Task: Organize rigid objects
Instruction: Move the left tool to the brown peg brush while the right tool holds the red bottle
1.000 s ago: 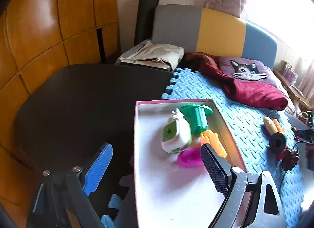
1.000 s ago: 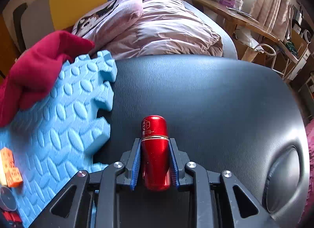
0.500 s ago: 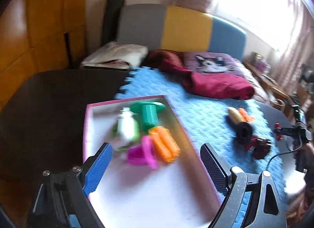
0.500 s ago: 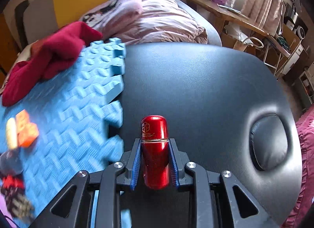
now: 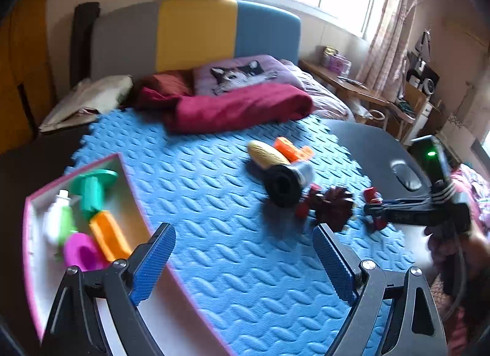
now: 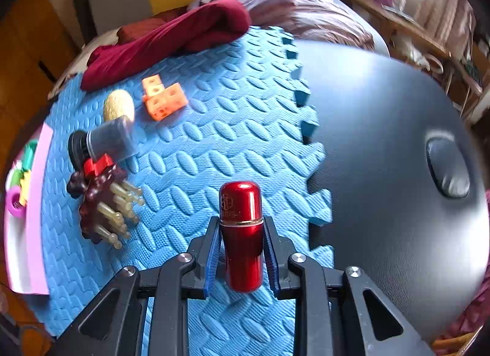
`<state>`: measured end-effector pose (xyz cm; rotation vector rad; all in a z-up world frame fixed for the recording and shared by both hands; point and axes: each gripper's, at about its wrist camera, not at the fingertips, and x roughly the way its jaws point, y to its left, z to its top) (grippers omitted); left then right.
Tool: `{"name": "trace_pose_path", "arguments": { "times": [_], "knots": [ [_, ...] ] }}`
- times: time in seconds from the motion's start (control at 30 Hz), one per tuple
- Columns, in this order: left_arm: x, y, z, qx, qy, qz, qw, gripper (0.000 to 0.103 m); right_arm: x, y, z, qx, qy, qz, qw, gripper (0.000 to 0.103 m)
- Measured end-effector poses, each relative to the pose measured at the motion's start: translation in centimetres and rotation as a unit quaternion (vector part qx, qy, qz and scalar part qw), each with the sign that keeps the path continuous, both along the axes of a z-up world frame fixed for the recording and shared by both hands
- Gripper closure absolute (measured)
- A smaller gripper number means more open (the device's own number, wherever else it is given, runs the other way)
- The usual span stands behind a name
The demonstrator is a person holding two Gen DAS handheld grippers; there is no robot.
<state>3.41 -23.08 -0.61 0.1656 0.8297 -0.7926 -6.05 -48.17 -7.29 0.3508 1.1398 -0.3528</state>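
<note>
My right gripper (image 6: 242,235) is shut on a red metal capsule bottle (image 6: 241,227) and holds it above the blue foam mat (image 6: 214,147). On the mat lie an orange block piece (image 6: 162,98), a yellow corn cob (image 6: 118,105), a grey cylinder with a black cap (image 6: 104,141) and a dark red spiky toy (image 6: 101,202). My left gripper (image 5: 242,251) is open and empty over the mat, beside a pink-rimmed white tray (image 5: 33,264) that holds a green toy (image 5: 92,184), an orange piece (image 5: 108,235), a magenta ring (image 5: 81,251) and a white-green bottle (image 5: 58,221).
A dark red cloth (image 5: 239,107) and a cat pillow (image 5: 242,72) lie at the far edge of the mat. A black padded surface (image 6: 382,157) is to the right of the mat. The right gripper also shows in the left wrist view (image 5: 379,209).
Both views have swung. The left gripper turned right from the tray toward the mat's loose objects. The right gripper carried the red bottle left, from over the black surface to over the mat.
</note>
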Motion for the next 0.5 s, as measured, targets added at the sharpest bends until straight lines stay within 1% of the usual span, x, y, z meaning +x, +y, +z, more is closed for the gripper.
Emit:
{"name": "trace_pose_path", "arguments": {
  "times": [0.07,0.13,0.23,0.3,0.4,0.5],
  "knots": [
    [0.0,-0.7,-0.4,-0.001,0.005,-0.002,1.0,0.011,0.1,0.0,-0.4,0.0,-0.005,-0.011,1.0,0.077],
    [0.2,-1.3,-0.9,0.001,0.016,-0.007,0.9999,0.009,0.2,-0.1,-0.4,-0.004,-0.012,-0.02,1.0,0.077],
    [0.4,-1.8,-1.5,0.0,0.03,0.001,0.9996,0.007,0.1,-1.0,-0.5,0.013,-0.027,-0.034,0.999,0.077],
    [0.3,-2.3,-2.0,0.004,0.044,-0.008,0.999,0.007,-0.1,-1.4,-0.5,0.029,-0.035,-0.042,0.998,0.077],
    [-0.2,-3.3,-2.7,0.005,0.073,-0.03,0.9969,0.007,-0.2,-1.7,-0.5,0.038,-0.04,-0.047,0.997,0.077],
    [-0.8,-4.0,-3.1,0.021,0.062,-0.024,0.9976,0.007,-0.1,-1.6,-0.6,0.038,-0.04,-0.047,0.997,0.077]
  ]
}}
